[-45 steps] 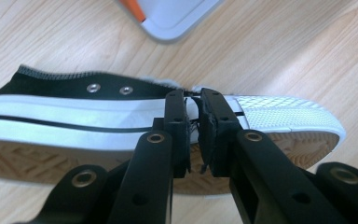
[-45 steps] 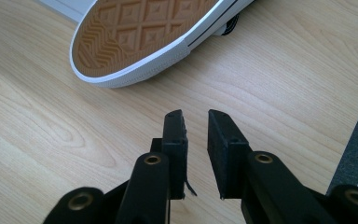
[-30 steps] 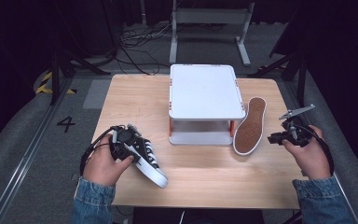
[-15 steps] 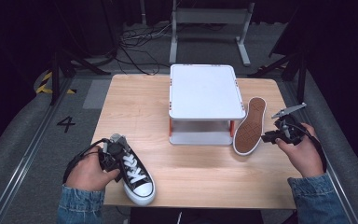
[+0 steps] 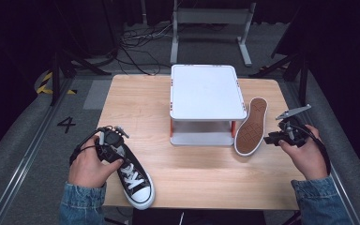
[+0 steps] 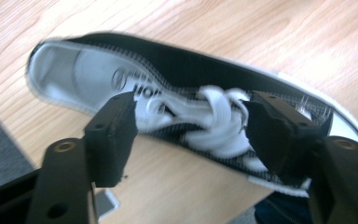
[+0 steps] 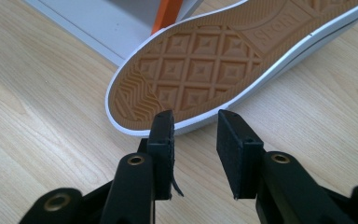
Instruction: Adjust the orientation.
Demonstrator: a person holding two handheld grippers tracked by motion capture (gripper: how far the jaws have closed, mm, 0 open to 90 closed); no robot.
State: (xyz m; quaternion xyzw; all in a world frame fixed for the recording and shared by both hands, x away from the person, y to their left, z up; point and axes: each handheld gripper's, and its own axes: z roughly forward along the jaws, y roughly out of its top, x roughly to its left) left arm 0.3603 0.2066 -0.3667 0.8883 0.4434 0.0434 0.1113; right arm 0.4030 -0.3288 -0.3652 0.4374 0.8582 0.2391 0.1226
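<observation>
A: Where do we stand with the black sneaker [image 5: 133, 177]?

B: It sits upright on its sole at the worktop's [image 5: 201, 178] near-left corner, at about seven o'clock from the white two-tier rack [image 5: 207, 93], its toe pointing towards us and a little to the right. Our left tool [image 5: 111, 140] is at its heel end, and its jaws have just been opening; they now stand released, straddling the white laces [image 6: 214, 121] without pressing them.

A: And the other one?

B: The second sneaker [image 5: 251, 126] leans sole-out against the rack's right side, long axis running from seven to one o'clock. Our right tool [image 5: 273, 139] is at about three o'clock from it, jaws parted and empty, having just widened a little, aimed at the rim of the tan sole [image 7: 200, 70]. That hand is clearly the nearer one.

A: Any writing?

B: Raised lettering on the sole, too foreshortened to read. A round logo and dark letters on the black sneaker's insole [image 6: 93, 81], cut off by the jaw. A "4" [image 5: 66, 124] on the floor at the left.
</observation>
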